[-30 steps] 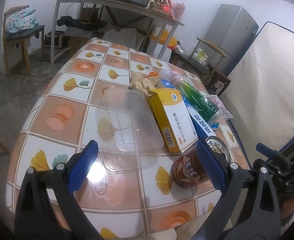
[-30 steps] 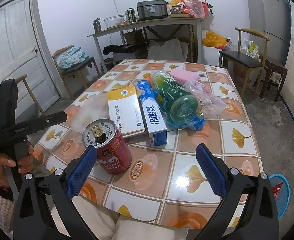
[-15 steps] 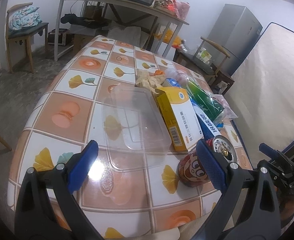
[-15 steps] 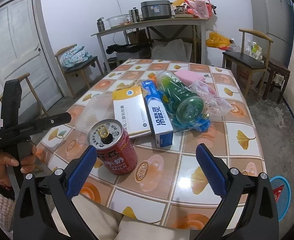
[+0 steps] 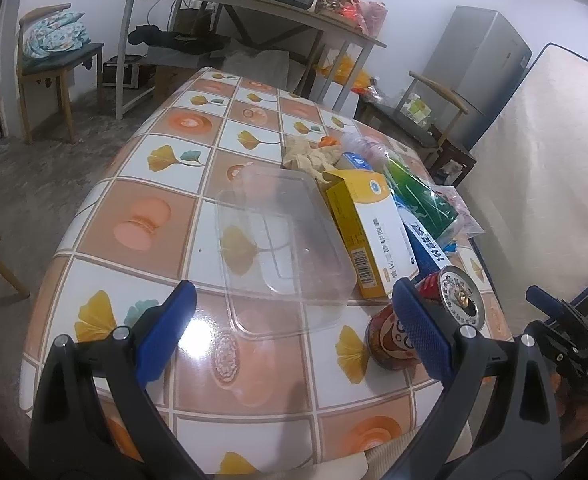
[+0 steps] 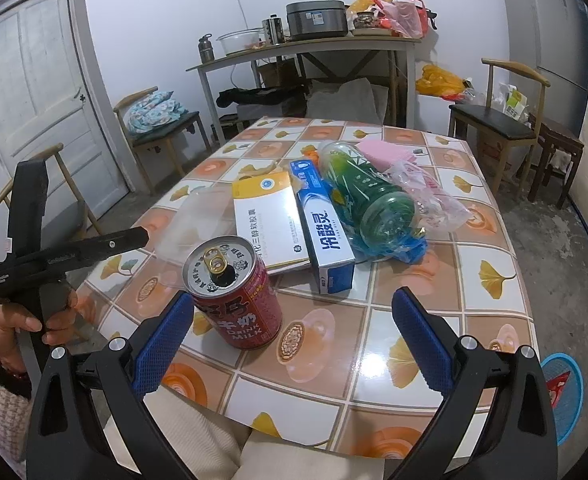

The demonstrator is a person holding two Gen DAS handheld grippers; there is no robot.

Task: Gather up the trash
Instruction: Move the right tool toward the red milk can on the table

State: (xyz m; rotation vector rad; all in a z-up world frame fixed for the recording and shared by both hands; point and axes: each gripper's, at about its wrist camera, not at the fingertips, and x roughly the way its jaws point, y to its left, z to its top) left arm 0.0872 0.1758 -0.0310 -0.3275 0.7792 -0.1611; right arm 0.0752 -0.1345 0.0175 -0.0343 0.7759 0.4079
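Trash lies on a tiled table [image 5: 142, 240] [image 6: 453, 320]. A red drink can [image 6: 236, 294] [image 5: 433, 320] stands upright near the front edge. Behind it lie a yellow-and-white box [image 6: 268, 220] [image 5: 365, 232], a blue box [image 6: 321, 224] [image 5: 425, 244], a green plastic bottle [image 6: 365, 196] [image 5: 417, 196], a clear plastic bag [image 6: 429, 196] and a clear plastic lid [image 5: 282, 240] [image 6: 198, 220]. My left gripper [image 5: 294, 332] is open, hovering over the near table edge in front of the lid. My right gripper [image 6: 294, 336] is open, with the can just ahead of its left finger.
Crumpled tissue [image 5: 309, 154] and a pink cloth [image 6: 381, 150] sit behind the pile. A long side table [image 6: 305, 46] stands by the wall, chairs [image 6: 501, 120] [image 5: 54, 64] flank the room, a fridge [image 5: 481, 76] and a mattress [image 5: 549, 184] are on the right. A blue disc [image 6: 561, 392] lies on the floor.
Both grippers have shifted a little, so the table items sit slightly differently in each view. Both stay open and nothing on the table has moved.
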